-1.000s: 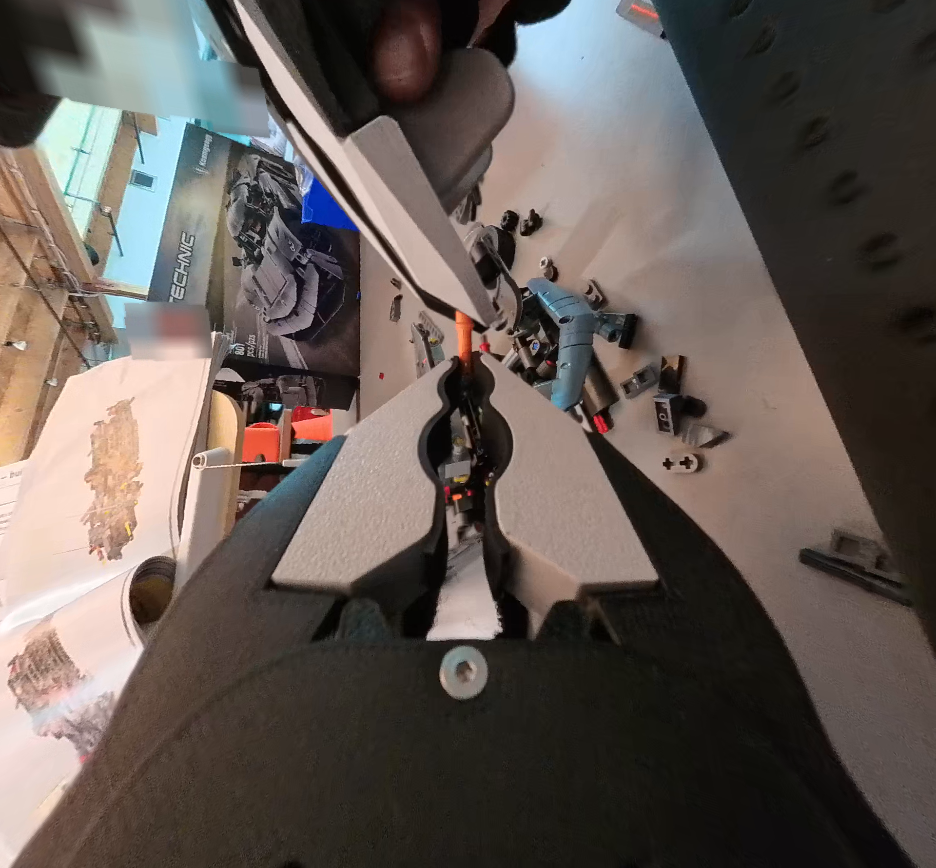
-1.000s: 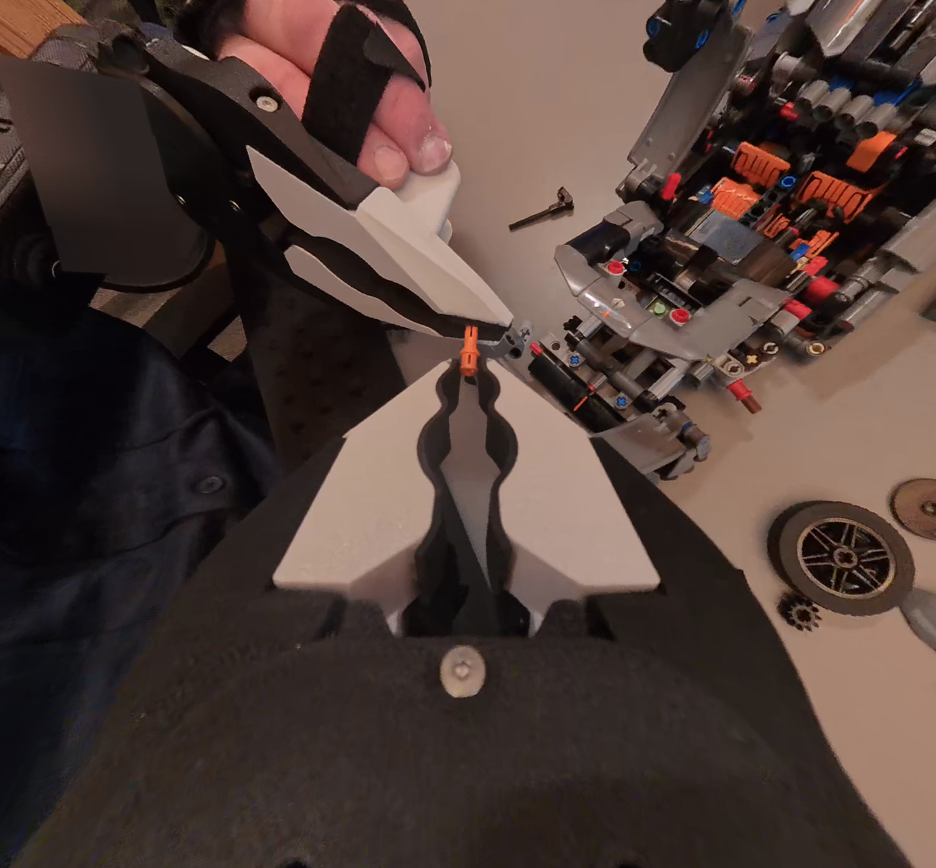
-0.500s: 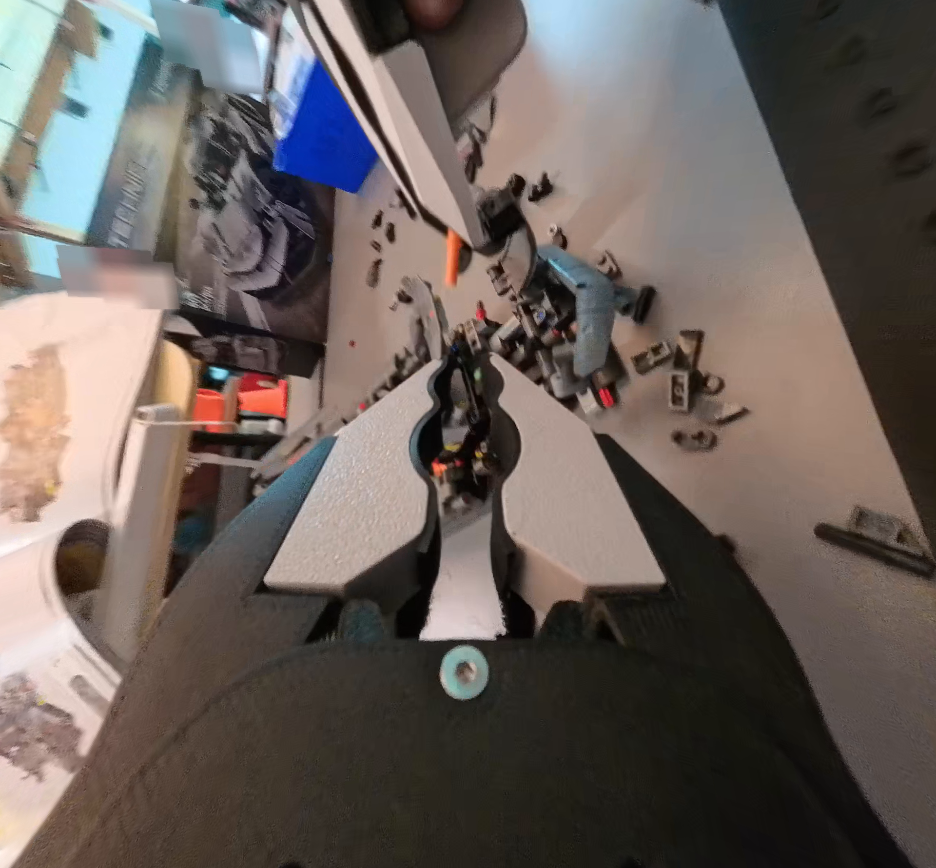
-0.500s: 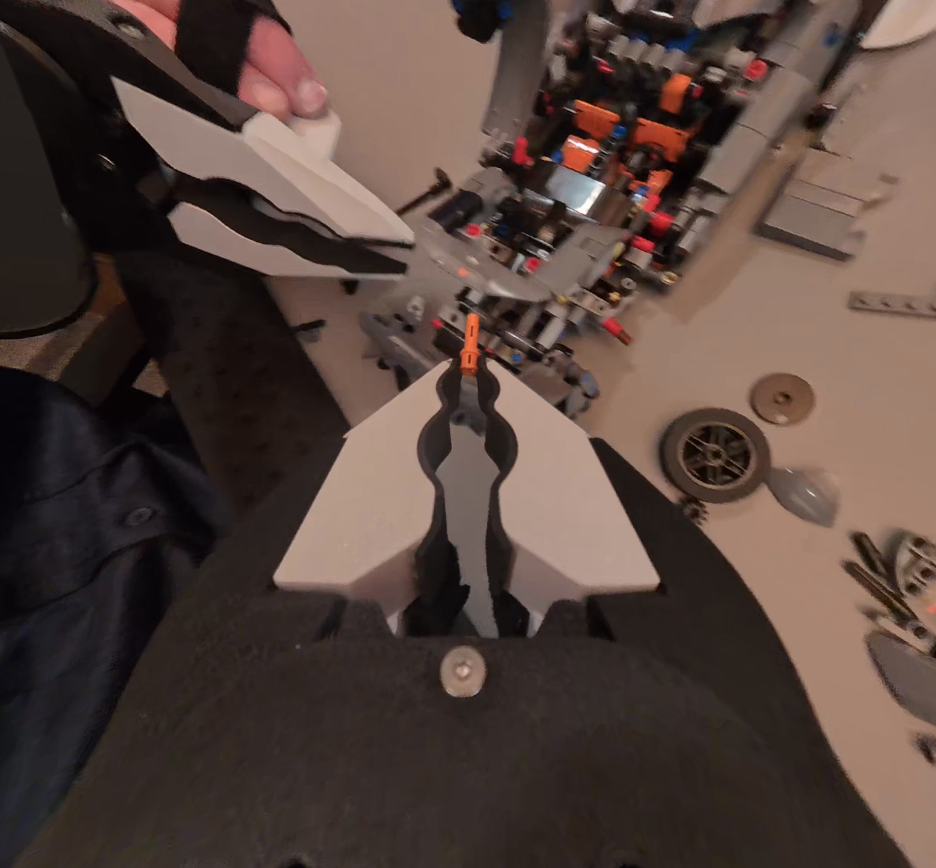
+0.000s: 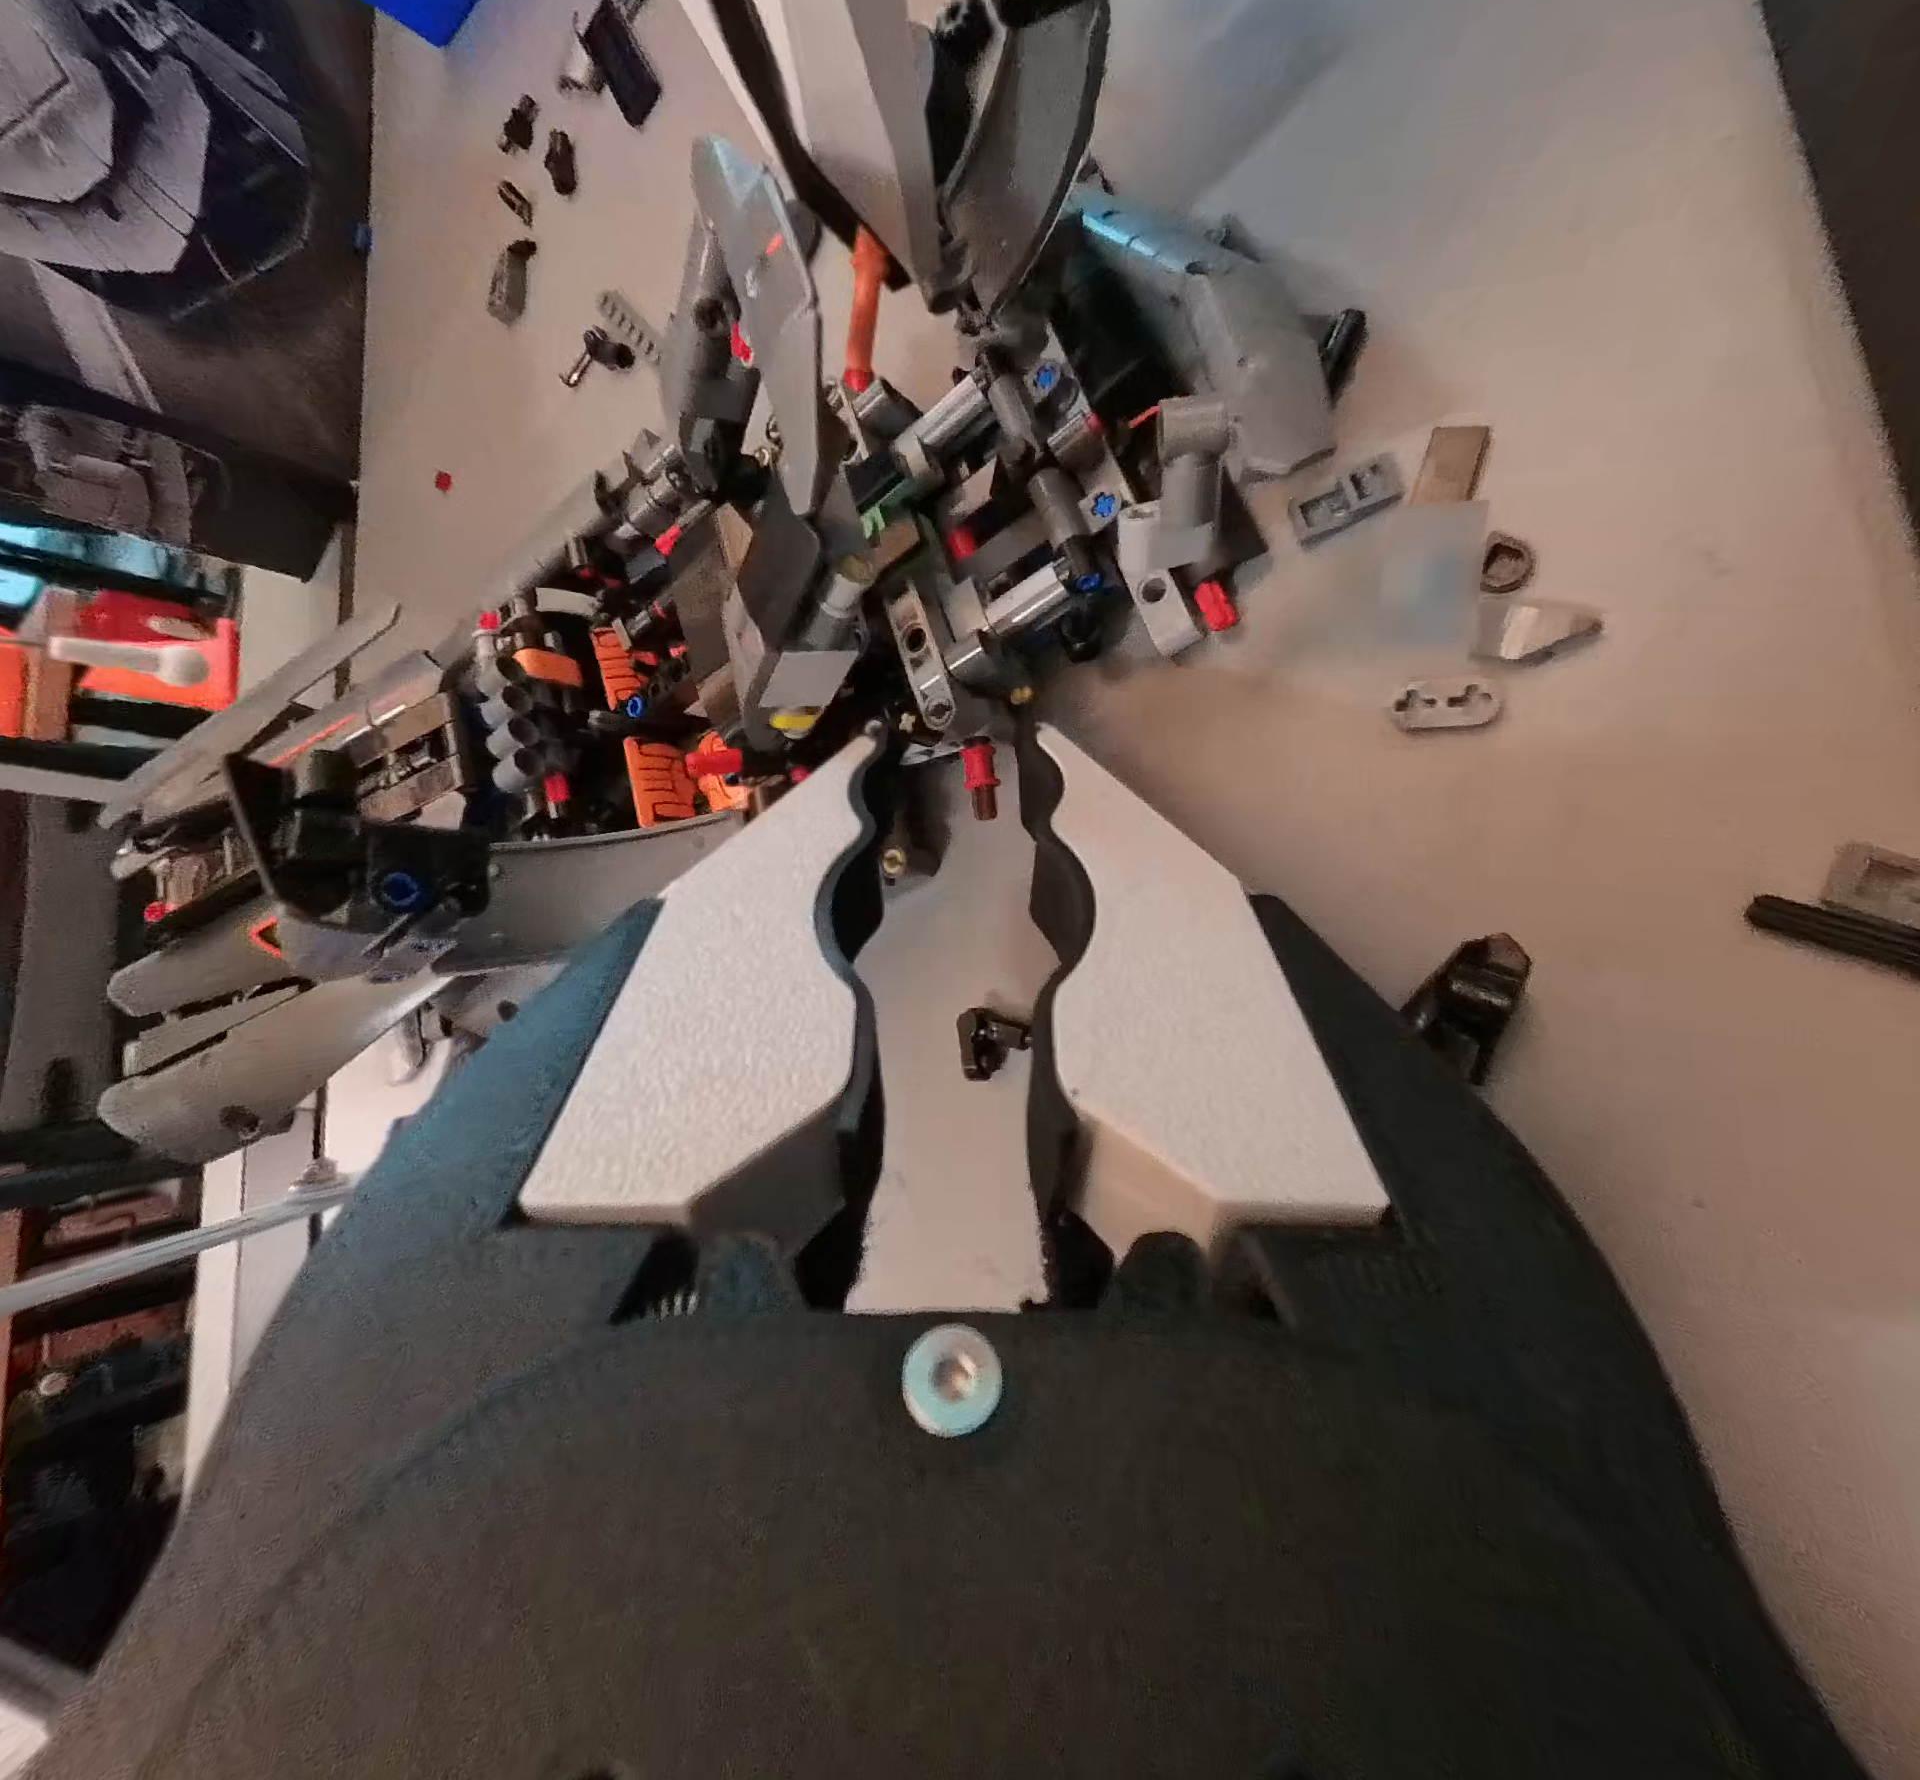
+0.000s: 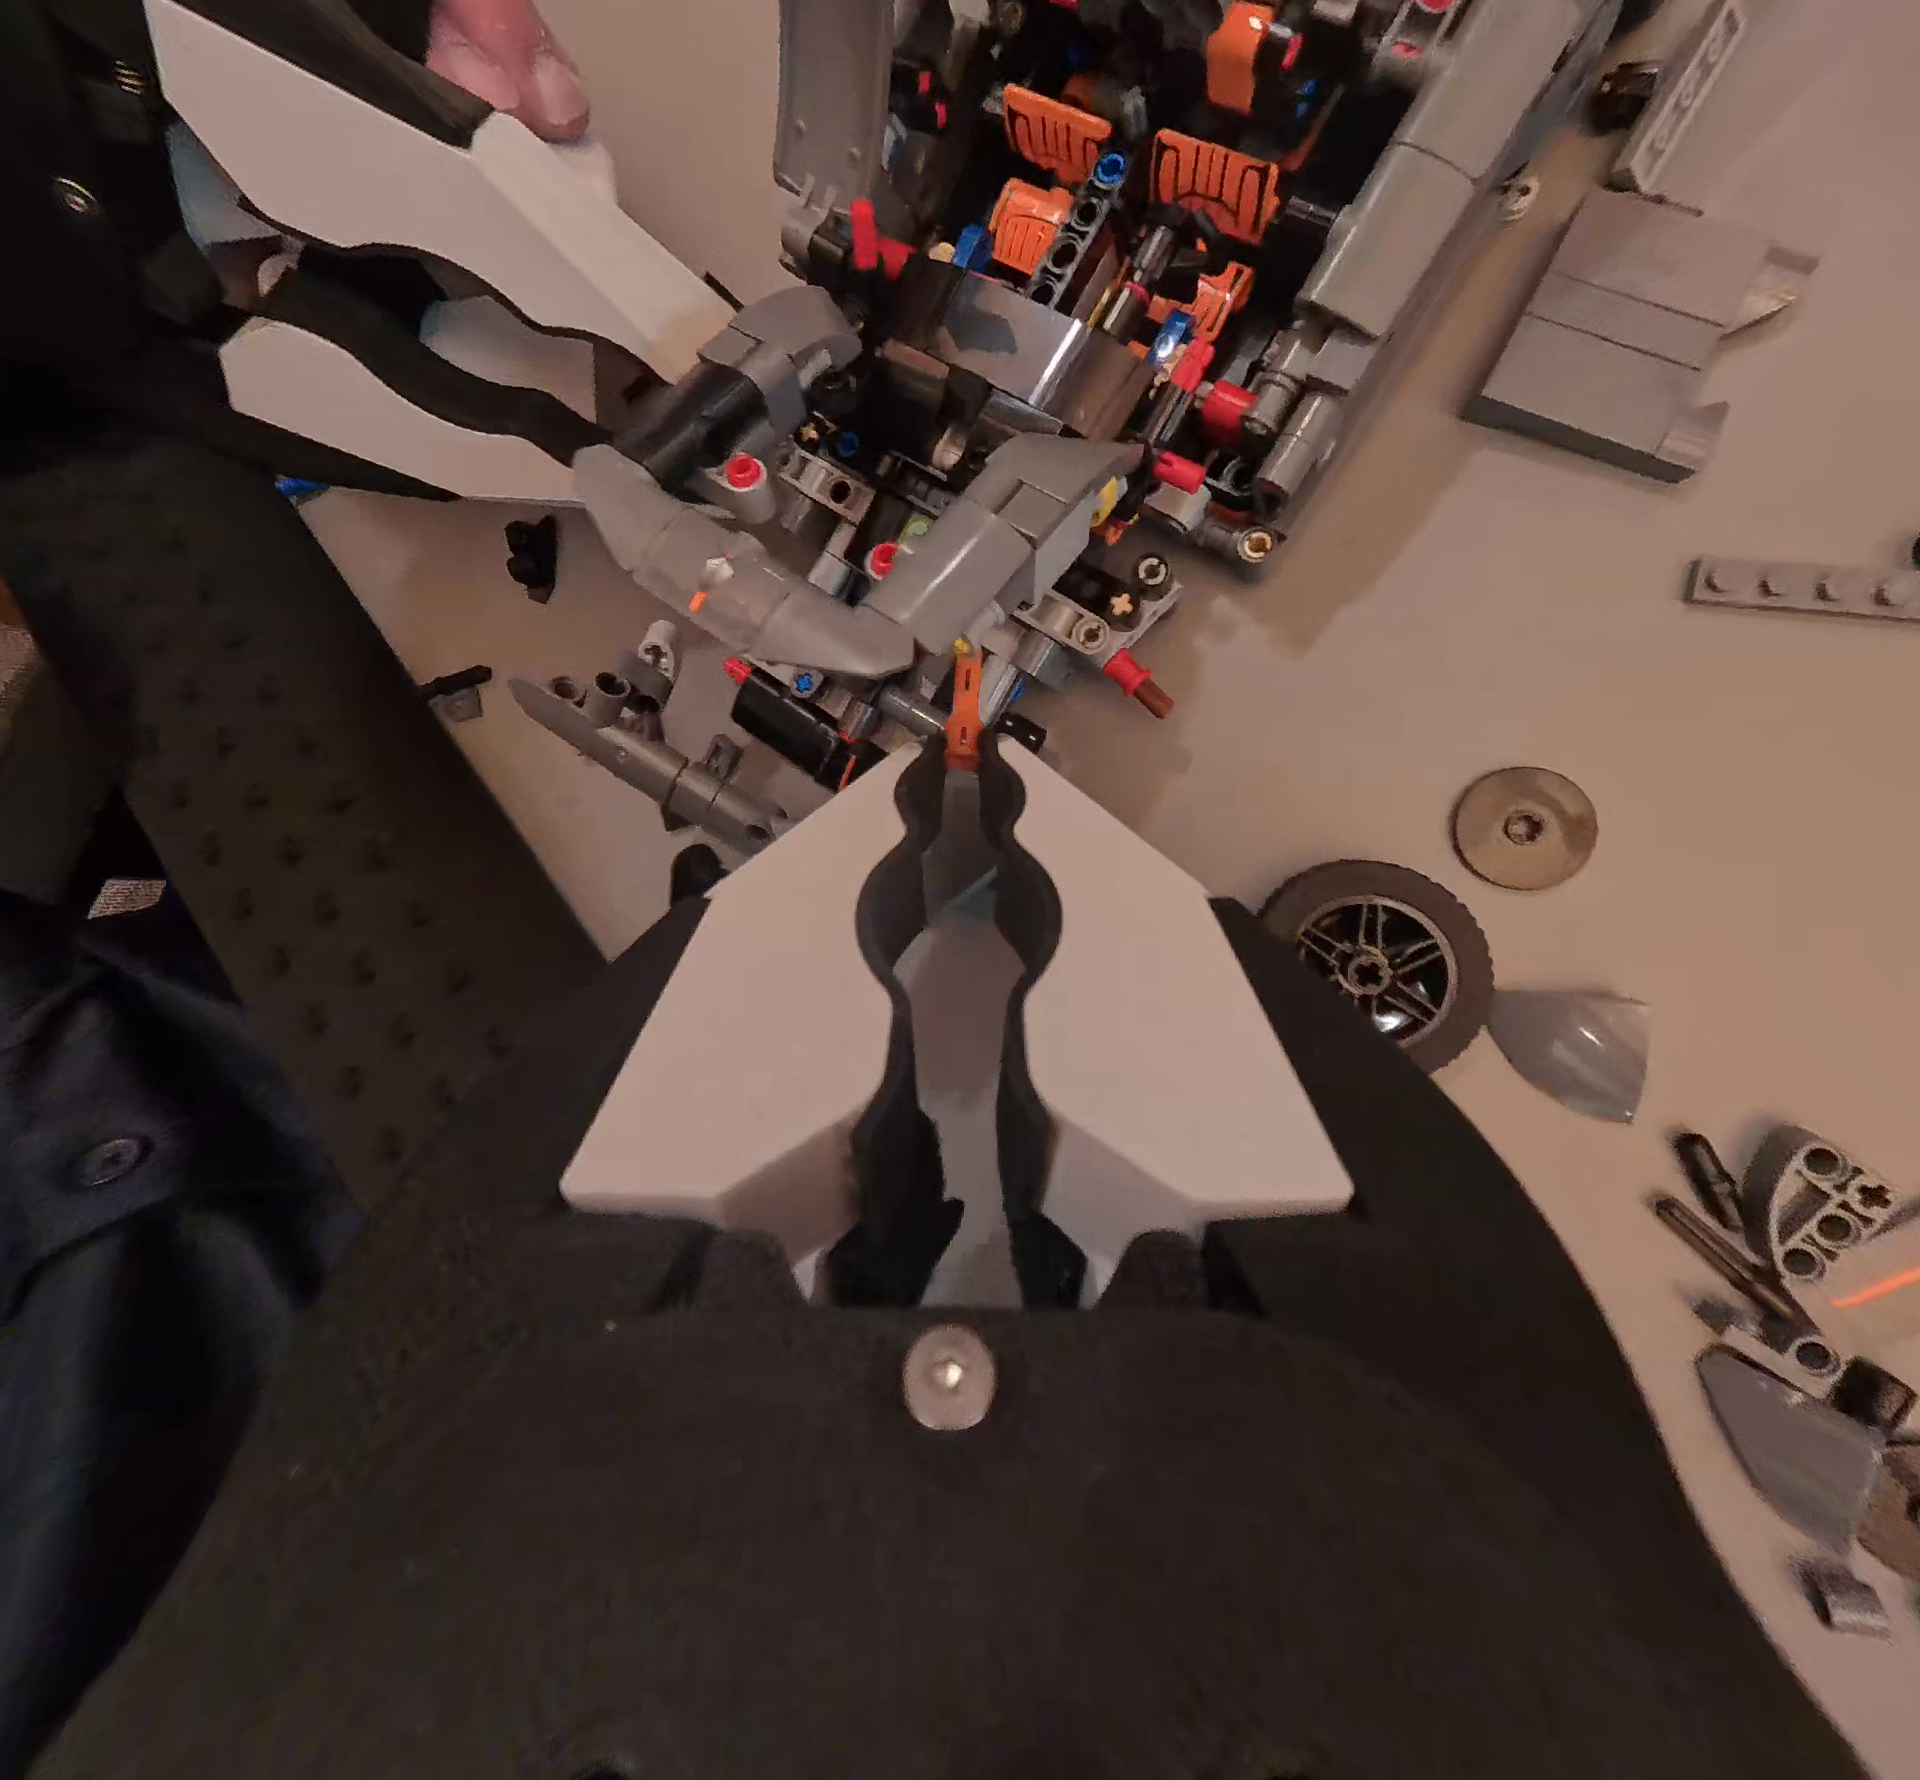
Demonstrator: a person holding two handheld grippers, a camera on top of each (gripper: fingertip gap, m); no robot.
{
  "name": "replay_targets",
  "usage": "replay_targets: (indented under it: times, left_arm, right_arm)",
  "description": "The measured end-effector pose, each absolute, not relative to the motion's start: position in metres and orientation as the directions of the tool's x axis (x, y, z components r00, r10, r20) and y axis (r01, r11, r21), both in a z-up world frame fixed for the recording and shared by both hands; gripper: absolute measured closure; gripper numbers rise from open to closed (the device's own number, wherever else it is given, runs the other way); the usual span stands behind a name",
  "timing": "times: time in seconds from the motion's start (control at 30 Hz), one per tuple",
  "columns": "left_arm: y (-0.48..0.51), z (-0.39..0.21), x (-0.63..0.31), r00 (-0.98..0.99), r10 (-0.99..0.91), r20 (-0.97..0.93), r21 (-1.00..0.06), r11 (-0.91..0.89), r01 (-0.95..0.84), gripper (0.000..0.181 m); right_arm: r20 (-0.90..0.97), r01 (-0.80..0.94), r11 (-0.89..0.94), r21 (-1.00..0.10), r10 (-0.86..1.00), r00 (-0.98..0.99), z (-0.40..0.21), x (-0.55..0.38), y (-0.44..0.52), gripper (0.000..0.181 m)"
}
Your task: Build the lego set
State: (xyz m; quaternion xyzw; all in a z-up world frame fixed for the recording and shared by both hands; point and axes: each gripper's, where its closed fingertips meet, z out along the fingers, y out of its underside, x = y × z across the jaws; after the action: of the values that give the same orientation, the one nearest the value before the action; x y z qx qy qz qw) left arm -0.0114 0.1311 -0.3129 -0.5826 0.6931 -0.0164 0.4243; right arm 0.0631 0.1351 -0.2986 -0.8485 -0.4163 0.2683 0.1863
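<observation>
Right wrist view: I'm pinching orange pin in right gripper, tip nearing car model front. Left gripper parted, empty, bracing model. Chassis mostly built; wheel, loose panels still waiting on table.

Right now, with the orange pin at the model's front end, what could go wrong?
1. The right claw pinches the orange pin only at its tips; side load could twist it out.
2. The left claw looks open at the lego model, so a push may shift it.
3. Loose pieces lie beside the front and could be knocked.
</observation>
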Motion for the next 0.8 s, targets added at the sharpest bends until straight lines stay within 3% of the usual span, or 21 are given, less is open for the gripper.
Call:
replay_targets:
  times: [0.2, 0.8]
  left_arm:
    - [0.135, -0.315, -0.009, 0.089, -0.852, -0.516, -0.570, 0.264, -0.779, 0.158]
    - [0.129, -0.315, 0.004, 0.070, -0.835, -0.547, -0.563, 0.304, -0.769, 0.164]
  right_arm:
    - [-0.314, 0.610, -0.601, -0.516, 0.795, 0.519, -0.304, 0.065, 0.134, 0.177]
    - [-0.211, 0.638, -0.625, -0.450, 0.769, 0.604, -0.308, 0.078, 0.140, 0.178]
